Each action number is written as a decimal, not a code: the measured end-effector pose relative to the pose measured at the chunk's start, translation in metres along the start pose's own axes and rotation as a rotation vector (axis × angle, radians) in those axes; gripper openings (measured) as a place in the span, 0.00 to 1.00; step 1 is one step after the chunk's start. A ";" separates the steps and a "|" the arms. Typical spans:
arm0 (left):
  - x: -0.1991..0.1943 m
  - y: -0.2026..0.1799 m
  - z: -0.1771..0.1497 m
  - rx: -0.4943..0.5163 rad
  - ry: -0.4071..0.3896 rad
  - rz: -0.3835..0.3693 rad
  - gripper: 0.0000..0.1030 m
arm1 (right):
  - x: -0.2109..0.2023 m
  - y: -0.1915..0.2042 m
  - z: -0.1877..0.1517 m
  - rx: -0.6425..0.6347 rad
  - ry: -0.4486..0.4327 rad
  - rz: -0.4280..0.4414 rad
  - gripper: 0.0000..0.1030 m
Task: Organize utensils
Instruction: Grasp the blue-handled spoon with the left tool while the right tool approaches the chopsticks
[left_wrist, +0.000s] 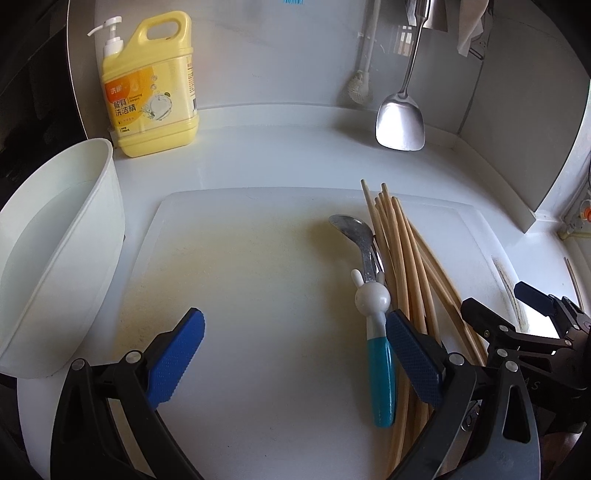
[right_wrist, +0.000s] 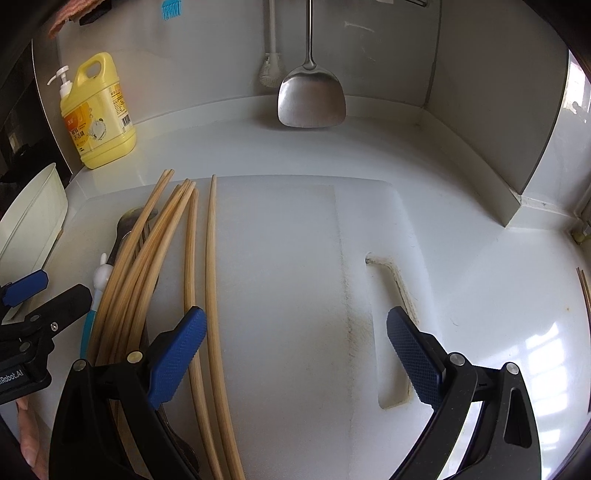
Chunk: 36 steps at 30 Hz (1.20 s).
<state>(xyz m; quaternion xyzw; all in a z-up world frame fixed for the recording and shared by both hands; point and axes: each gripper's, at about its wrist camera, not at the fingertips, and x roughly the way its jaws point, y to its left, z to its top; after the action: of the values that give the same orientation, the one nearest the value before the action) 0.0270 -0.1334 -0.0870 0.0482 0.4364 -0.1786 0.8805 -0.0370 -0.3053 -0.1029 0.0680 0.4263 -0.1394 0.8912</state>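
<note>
Several bamboo chopsticks (left_wrist: 402, 266) lie in a loose bundle on the right of a white cutting board (left_wrist: 258, 295). Against their left side rests a metal spoon (left_wrist: 369, 291) with a white rabbit figure and a teal handle. My left gripper (left_wrist: 295, 354) hovers open over the board, its right finger beside the spoon's handle. In the right wrist view the chopsticks (right_wrist: 166, 266) spread across the board (right_wrist: 288, 295) at the left, and the spoon (right_wrist: 110, 258) lies partly under them. My right gripper (right_wrist: 295, 354) stands open, its left finger over the chopsticks.
A white tub (left_wrist: 55, 258) stands left of the board. At the back left is a yellow detergent bottle (left_wrist: 151, 88). A steel spatula (left_wrist: 400, 122) and a white brush (left_wrist: 360, 85) hang on the back wall. The board's handle slot (right_wrist: 395, 295) is at its right.
</note>
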 end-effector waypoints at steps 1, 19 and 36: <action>0.001 0.000 0.000 0.001 0.002 0.002 0.94 | 0.000 0.000 0.000 0.000 -0.001 0.001 0.91; 0.021 -0.002 0.007 -0.011 0.031 0.000 0.95 | 0.002 -0.002 0.002 0.000 -0.004 0.005 0.91; 0.035 0.004 0.023 -0.035 0.064 0.093 0.95 | 0.010 0.015 0.013 -0.085 -0.019 -0.054 0.91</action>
<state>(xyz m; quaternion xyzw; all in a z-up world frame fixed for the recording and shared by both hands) 0.0648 -0.1449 -0.1010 0.0585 0.4647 -0.1283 0.8742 -0.0171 -0.2958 -0.1028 0.0174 0.4249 -0.1457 0.8933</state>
